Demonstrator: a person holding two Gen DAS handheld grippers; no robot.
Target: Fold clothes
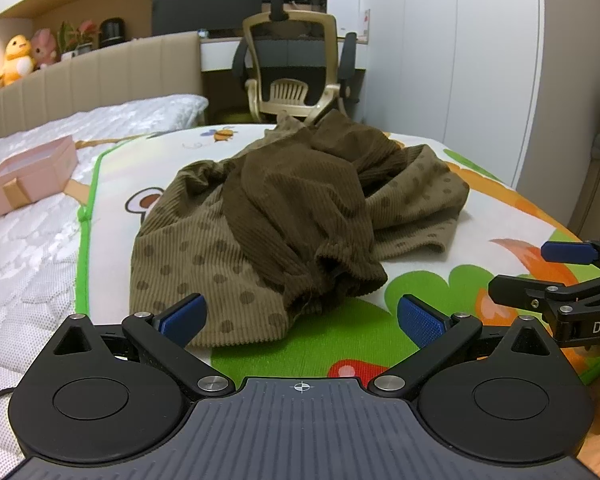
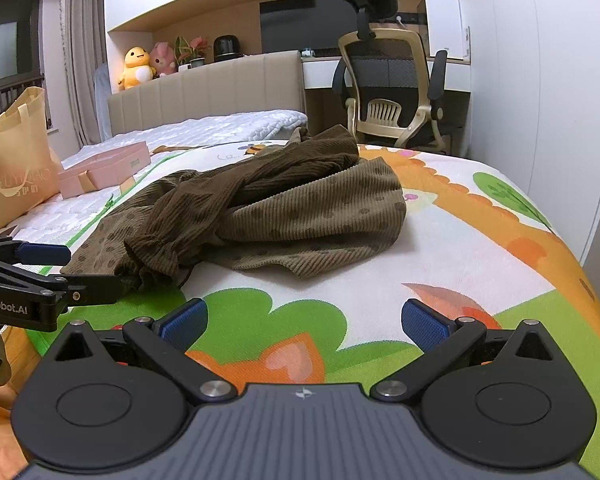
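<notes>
Left tool (image 1: 300,320) spread wide, empty, nearer; crumpled brown garment (image 1: 292,216) dead ahead, just beyond tips; right tool (image 2: 304,322) likewise wide.

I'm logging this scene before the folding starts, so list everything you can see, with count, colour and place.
corduroy garment: one, olive-brown, part polka-dotted, crumpled on the play mat
play mat: one, cartoon print, green-edged, over the bed
mattress cover: one, white quilted, left of mat
gift box: one, pink, on the mattress cover
tote bag: one, beige, at bed's left edge
office chair: one, cream and black, behind bed
plush toys: two, yellow and pink, on ledge behind the headboard
left gripper: black, blue pads, open, empty
right gripper: same, open, empty
</notes>
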